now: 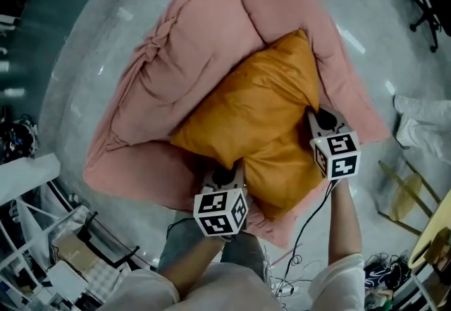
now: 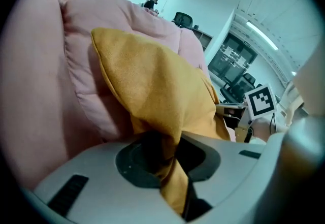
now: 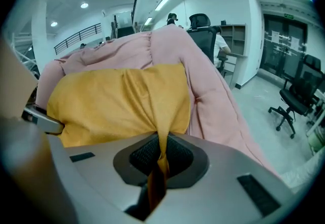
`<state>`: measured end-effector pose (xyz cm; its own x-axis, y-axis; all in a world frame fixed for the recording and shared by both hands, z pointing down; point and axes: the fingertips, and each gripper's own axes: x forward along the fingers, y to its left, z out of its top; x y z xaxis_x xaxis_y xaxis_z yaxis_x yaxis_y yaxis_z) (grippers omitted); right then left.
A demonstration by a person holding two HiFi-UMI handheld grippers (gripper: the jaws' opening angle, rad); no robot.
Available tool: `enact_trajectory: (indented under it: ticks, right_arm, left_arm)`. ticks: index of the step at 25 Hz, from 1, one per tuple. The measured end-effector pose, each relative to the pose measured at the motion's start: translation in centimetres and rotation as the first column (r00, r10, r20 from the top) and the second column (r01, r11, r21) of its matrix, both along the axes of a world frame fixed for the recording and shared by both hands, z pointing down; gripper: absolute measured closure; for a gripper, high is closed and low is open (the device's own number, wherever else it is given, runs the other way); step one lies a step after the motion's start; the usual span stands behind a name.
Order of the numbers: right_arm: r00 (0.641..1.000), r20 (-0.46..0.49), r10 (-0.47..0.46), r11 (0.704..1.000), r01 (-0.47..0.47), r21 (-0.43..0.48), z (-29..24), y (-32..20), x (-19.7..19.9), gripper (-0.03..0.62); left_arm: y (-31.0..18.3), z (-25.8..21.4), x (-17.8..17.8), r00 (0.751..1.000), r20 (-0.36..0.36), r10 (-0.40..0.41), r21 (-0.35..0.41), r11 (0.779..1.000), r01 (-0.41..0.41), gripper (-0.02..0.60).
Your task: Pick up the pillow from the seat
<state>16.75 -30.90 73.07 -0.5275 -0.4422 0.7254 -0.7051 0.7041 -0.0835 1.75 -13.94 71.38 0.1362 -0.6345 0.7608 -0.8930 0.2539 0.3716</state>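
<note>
Left gripper [image 1: 224, 174] is pinched on a bunched fold at the near left edge of the orange pillow [image 1: 257, 116]. Right gripper [image 1: 320, 119] is clamped on a thin pleat at the pillow's right edge. The pillow lies on the pink padded seat [image 1: 183, 56]. It looks light, soft and floppy, so the cloth may stretch or slip, and 2 edge grips suit it. No brand, label or writing can be read on it.
</note>
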Motion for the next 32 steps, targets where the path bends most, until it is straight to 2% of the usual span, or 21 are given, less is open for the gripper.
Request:
enact_trajectory:
  ticks: [5, 10, 17, 25, 30, 32]
  right_arm:
    - [0.997, 0.050, 0.057, 0.996, -0.061, 0.066, -5.0, -0.3, 1.0, 0.557]
    - [0.994, 0.057, 0.097, 0.988, -0.103, 0.114, -9.2, 0.3, 3.0, 0.557]
    - [0.977, 0.110, 0.184, 0.961, -0.202, 0.188, -16.1, 0.3, 5.3, 0.557]
    - [0.942, 0.165, 0.291, 0.906, -0.327, 0.271, -23.9, 1.6, 7.3, 0.557]
    - [0.910, 0.193, 0.367, 0.852, -0.412, 0.322, -28.7, 3.2, 8.7, 0.557]
    - [0.894, 0.203, 0.399, 0.828, -0.446, 0.339, -30.3, 4.2, 9.4, 0.557]
  left_arm:
    - [-0.5, -3.5, 0.5, 0.998, -0.003, 0.058, 0.079, 0.995, -0.057, 0.503]
    - [-0.7, -6.4, 1.5, 0.994, -0.008, 0.109, 0.114, 0.988, -0.108, 0.503]
    - [-3.3, -12.3, 1.7, 0.980, 0.067, 0.189, 0.229, 0.953, -0.200, 0.503]
    - [-6.9, -20.2, 1.1, 0.952, 0.152, 0.264, 0.370, 0.878, -0.303, 0.503]
    - [-8.1, -25.0, 1.4, 0.926, 0.183, 0.329, 0.442, 0.814, -0.376, 0.503]
    - [-8.4, -26.6, 1.9, 0.911, 0.200, 0.360, 0.468, 0.782, -0.412, 0.503]
